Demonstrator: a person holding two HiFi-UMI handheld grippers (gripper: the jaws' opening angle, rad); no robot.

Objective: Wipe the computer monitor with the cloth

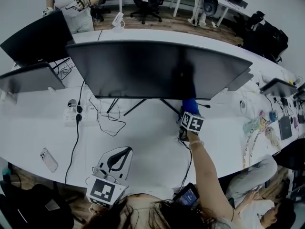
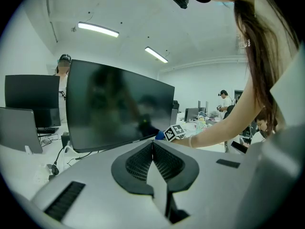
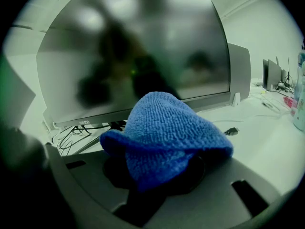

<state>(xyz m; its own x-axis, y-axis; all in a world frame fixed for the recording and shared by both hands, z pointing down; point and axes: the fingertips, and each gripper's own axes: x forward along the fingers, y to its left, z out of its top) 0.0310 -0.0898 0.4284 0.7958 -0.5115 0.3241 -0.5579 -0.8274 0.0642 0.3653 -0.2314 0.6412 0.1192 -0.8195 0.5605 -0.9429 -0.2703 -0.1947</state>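
From the head view, the wide curved monitor (image 1: 157, 68) stands on the white desk (image 1: 152, 142), and your right gripper (image 1: 190, 112) is stretched out to its lower edge, right of the stand. The blue cloth (image 1: 189, 104) bunched at that gripper's tip sits just at the bottom rim of the screen; whether it touches the glass cannot be told from here. Your left gripper (image 1: 121, 154) hangs low, close to your body and well apart from the monitor. A phone (image 1: 48, 160) lies on the desk to the left, and a power strip (image 1: 74, 112) sits under the screen's left end. In the left gripper view, your jaws are pressed together with nothing between them, pointing toward the dark screen (image 2: 119, 104), and your right arm (image 2: 224, 128) reaches across to its lower edge. In the right gripper view, your jaws are clamped on the cloth (image 3: 162, 132), which mounds over them and hides their tips, with the lower part of the monitor (image 3: 138, 56) close in front. A cable end (image 3: 231, 131) lies on the desk to the right.
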